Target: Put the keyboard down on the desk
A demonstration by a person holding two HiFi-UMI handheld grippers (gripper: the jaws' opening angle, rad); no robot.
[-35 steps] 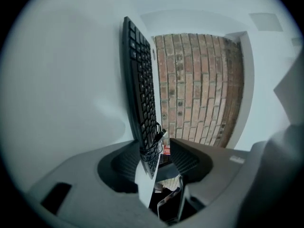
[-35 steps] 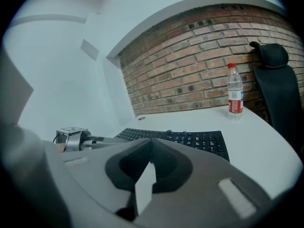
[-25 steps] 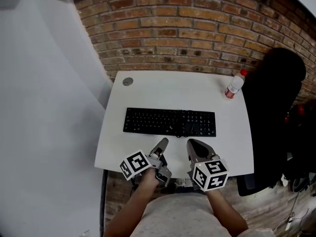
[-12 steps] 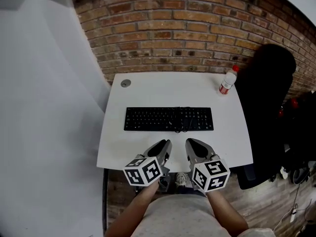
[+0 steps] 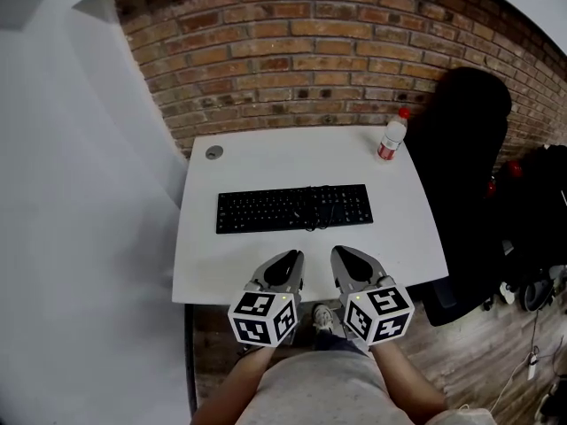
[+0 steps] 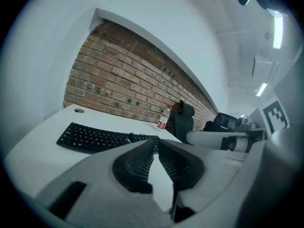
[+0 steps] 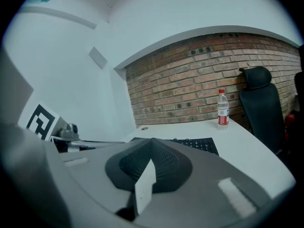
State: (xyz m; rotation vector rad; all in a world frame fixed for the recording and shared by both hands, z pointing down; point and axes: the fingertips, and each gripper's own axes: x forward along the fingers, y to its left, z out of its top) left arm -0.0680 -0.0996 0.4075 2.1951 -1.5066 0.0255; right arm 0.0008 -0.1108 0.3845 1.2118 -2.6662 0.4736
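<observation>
Though keyboard lies flat on desk, its lettering unreadable.

Left gripper jaws closing, empty

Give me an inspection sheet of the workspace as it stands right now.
Surface: white desk, mostly bare.
Job's things: black keyboard lies flat mid-desk; neither gripper touches it.
Clutter: clear plastic bottle with red cap upright at the back right corner; grey round grommet at the back left.
Grippers: left gripper at the near edge, jaws closing, nothing between them; right gripper beside it, jaws together, empty.
Cables: black cable bunched on the keyboard's right half.
Surroundings: red brick wall behind the desk; black office chair to the right.
</observation>
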